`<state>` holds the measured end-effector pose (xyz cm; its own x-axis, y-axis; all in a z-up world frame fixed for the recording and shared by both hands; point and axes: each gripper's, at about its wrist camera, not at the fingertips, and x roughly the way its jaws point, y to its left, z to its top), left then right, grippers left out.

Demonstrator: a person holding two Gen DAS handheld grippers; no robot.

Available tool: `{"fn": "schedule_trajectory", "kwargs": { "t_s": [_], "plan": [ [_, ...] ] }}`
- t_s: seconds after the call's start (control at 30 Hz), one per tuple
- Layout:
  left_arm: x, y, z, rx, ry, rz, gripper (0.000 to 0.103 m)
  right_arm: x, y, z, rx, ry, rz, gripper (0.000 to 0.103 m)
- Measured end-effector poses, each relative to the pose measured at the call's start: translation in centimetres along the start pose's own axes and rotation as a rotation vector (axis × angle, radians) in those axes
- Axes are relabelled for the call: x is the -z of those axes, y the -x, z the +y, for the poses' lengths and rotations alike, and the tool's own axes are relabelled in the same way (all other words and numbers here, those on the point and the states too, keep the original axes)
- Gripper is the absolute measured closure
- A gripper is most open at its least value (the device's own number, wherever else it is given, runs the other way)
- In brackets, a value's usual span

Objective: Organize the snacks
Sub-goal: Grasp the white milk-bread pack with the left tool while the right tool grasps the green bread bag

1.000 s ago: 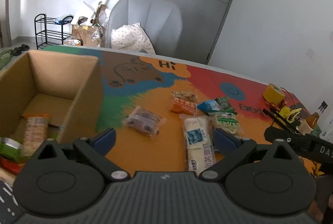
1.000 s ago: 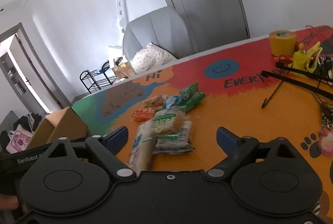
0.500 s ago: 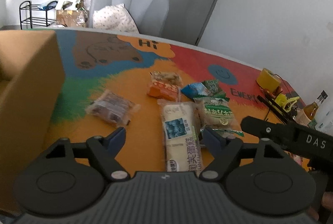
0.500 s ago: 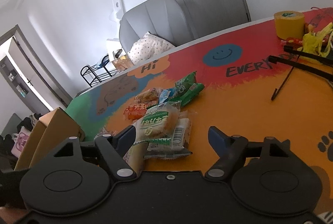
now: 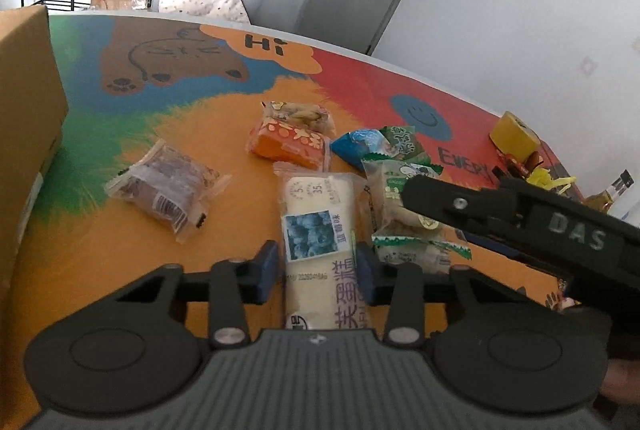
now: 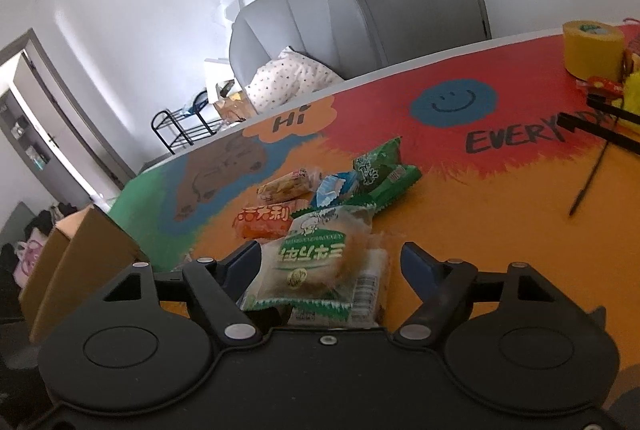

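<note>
My left gripper point(image 5: 316, 266) is closing its blue, flat-faced jaws around a long white cake packet point(image 5: 320, 230). The glossy film wrapper, with a blue berry picture and purple print, lies lengthwise between the pads. The right pad sits against the film; on the left I cannot tell whether it touches yet. The packet lies flat on the table point(image 5: 120, 270), a smooth printed surface of orange, green, blue and red, toward its near edge.

My right gripper point(image 6: 330, 262) stands spread over a crinkly clear bag with green lettering point(image 6: 320, 262), holding a pale, fluffy-looking bun. The bag sits between the jaws, clear of the right pad and close to the left one. It rests atop a second, similar bag point(image 6: 368, 290).

Farther in toward the middle of the table lie a flat orange pack point(image 5: 290, 144), a clear pack of pale yellow biscuits point(image 5: 300, 114), a puffy blue pouch point(image 5: 356, 146) and a green serrated-edge pouch point(image 5: 400, 142). A clear wrapper of dark brown squares point(image 5: 168, 186) lies apart to the left. A plain cardboard box point(image 5: 24, 134) stands at the left edge. A yellow tape roll point(image 5: 514, 134) sits near the far right edge.
</note>
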<state>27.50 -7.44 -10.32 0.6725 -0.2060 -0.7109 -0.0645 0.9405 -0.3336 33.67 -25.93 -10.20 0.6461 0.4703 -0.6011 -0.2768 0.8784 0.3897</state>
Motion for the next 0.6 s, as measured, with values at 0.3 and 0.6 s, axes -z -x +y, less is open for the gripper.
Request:
{"fn": "schedule_trajectory", "kwargs": {
  "t_s": [0.3, 0.6],
  "plan": [
    [-0.4, 0.3, 0.7, -0.020, 0.011, -0.007, 0.071, 0.1, -1.3, 1.0, 0.043, 0.045, 0.017, 0.027],
    [-0.1, 0.2, 0.7, -0.047, -0.024, -0.015, 0.068, 0.6, -0.3, 0.6, 0.097, 0.076, 0.007, 0.051]
  ]
}}
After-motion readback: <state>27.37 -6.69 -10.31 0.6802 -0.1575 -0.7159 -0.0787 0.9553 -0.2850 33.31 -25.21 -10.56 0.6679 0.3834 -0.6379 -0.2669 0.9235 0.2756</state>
